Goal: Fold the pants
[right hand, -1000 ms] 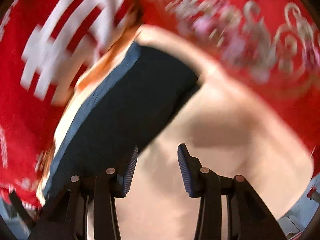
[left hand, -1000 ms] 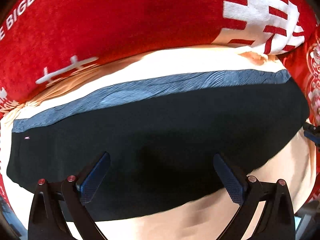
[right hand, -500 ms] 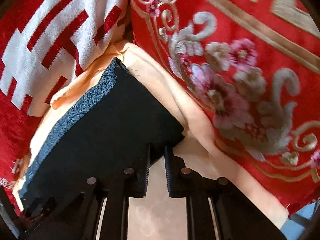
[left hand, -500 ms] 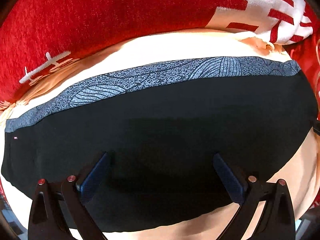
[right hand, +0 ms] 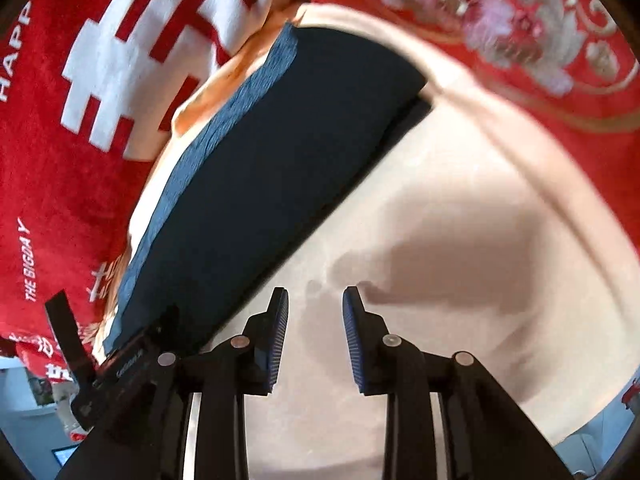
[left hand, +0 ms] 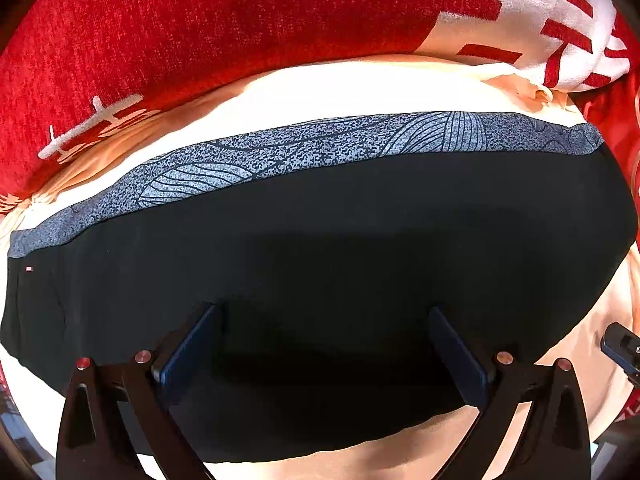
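1. Since both tools hold nothing, the fold looks finished; remaining step judged a tidy-up or withdrawal.
2. Black pants (left hand: 340,248): flat folded rectangle, grey patterned waistband (left hand: 320,152) away from the camera, on peach sheet (right hand: 460,208) beside red blanket (left hand: 200,28).
3. Left gripper (left hand: 326,354): spread wide above pants, empty.
4. Right gripper (right hand: 315,336): parted, empty, over bare sheet beside pants.

Matt black cloth pants (left hand: 340,248) (speckled grey band (left hand: 304,152)).

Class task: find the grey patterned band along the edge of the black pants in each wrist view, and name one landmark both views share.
Left wrist: the grey patterned band arcs across the upper middle, along the far edge of the black pants.
Right wrist: the band runs diagonally, left of centre, along the pants' left edge.
Shared landmark: the red blanket with white lettering.
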`<state>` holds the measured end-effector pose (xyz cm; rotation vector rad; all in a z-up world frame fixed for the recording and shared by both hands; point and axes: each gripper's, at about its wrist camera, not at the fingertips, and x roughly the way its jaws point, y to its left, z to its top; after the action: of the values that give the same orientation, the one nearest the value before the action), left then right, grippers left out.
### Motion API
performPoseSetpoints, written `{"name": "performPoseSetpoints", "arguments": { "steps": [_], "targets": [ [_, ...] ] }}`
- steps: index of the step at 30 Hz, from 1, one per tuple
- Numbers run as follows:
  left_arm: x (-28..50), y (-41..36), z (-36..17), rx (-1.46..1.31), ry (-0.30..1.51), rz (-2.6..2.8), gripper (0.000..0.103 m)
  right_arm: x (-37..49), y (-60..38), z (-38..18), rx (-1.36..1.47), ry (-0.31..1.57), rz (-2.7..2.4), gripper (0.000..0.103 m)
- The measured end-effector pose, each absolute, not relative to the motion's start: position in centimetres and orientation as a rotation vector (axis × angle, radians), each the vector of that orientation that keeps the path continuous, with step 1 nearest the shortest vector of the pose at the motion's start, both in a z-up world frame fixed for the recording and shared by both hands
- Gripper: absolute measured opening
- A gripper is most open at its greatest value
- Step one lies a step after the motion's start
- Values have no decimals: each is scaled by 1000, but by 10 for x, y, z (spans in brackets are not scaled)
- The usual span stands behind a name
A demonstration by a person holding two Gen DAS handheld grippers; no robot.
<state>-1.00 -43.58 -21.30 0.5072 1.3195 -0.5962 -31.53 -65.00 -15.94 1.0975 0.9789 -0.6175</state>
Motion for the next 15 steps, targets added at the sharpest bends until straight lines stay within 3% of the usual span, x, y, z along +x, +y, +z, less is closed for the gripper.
{"name": "performPoseSetpoints", "arguments": {
  "steps": [15],
  "targets": [
    [-9, -446, -225, 516, 1311, -579, 103, -259, -669, -141, 1002, 912, -513, 31]
  ]
}}
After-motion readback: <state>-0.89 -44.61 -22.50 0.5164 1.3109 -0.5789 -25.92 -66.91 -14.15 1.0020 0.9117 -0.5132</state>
